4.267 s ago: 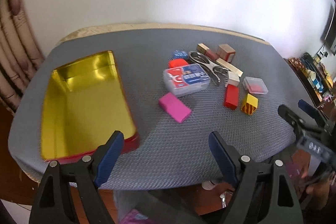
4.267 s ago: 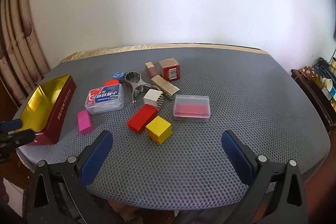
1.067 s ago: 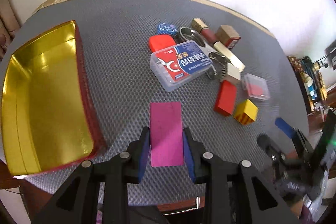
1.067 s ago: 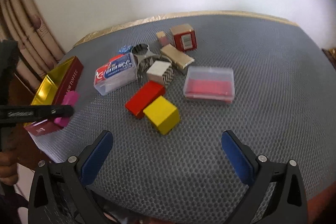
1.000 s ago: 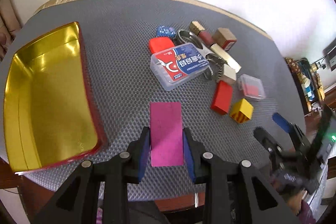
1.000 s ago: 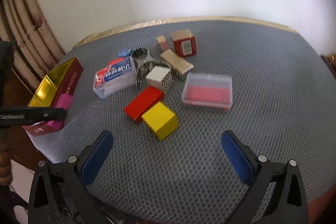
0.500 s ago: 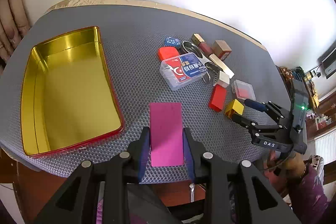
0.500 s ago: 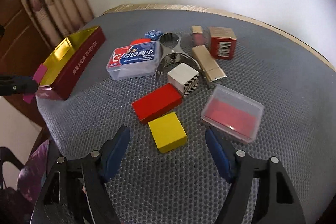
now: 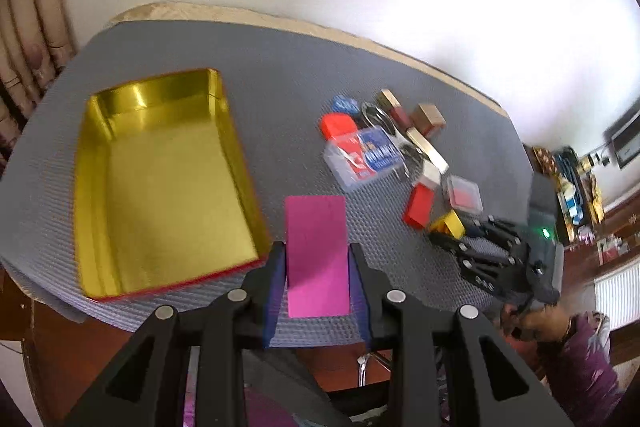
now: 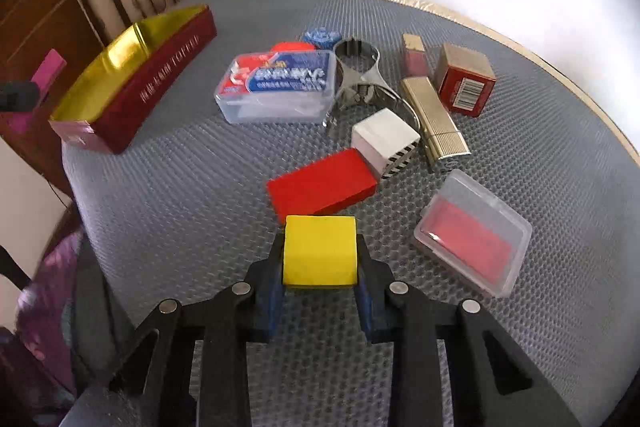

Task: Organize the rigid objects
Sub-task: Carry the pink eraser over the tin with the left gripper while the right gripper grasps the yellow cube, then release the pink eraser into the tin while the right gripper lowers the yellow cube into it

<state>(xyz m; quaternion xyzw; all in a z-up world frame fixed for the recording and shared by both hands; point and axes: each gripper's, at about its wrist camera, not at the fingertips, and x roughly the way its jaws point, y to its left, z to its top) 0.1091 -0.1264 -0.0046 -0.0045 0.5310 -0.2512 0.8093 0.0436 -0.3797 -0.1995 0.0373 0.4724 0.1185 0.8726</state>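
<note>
Tin [image 10: 160,83] (side reads "TOFFEE") sits empty; left gripper [image 9: 317,267] clamps pink block [image 9: 316,255], right gripper [image 10: 320,267] yellow cube [image 10: 320,249].

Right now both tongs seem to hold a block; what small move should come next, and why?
Probably carry the left tongs leftward over the gold tin and release. They grip the pink block, held just right of the tin, which looks empty. The right tongs have closed on the yellow cube, which appears still on the mat, so it can follow.
</note>
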